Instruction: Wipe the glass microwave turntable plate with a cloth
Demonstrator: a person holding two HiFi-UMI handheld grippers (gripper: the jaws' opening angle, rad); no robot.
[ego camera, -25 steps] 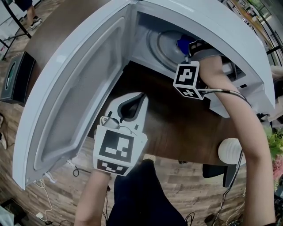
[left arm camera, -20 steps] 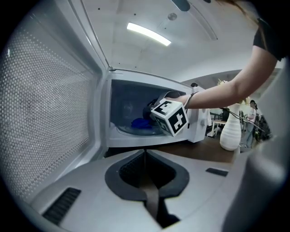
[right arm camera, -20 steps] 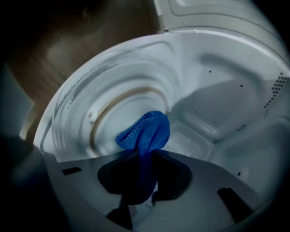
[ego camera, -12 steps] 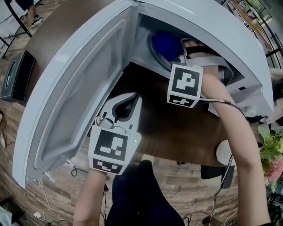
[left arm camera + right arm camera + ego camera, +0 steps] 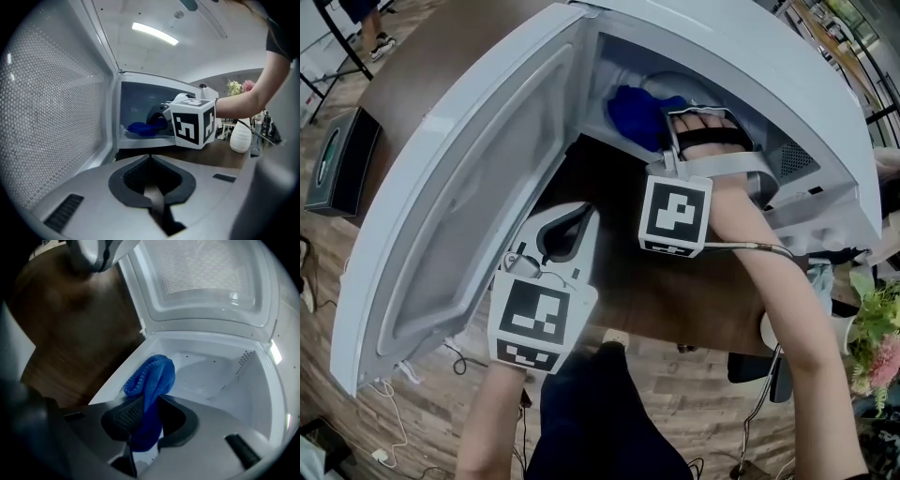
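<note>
While the left gripper (image 5: 150, 159) sits outside by the open door (image 5: 469, 187), its jaws pressed together on nothing, the right gripper (image 5: 146, 405) has slid to the left front of the microwave (image 5: 750, 56) since a second ago. The blue cloth (image 5: 152, 373) came with it. Only the right gripper view shows its jaws pinching the cloth. The head view hides them behind the hand (image 5: 703, 131). The glass plate is too hard to pick out.

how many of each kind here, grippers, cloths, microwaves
hand-held gripper: 2 (left hand-held gripper, right hand-held gripper)
cloth: 1
microwave: 1
total: 4
</note>
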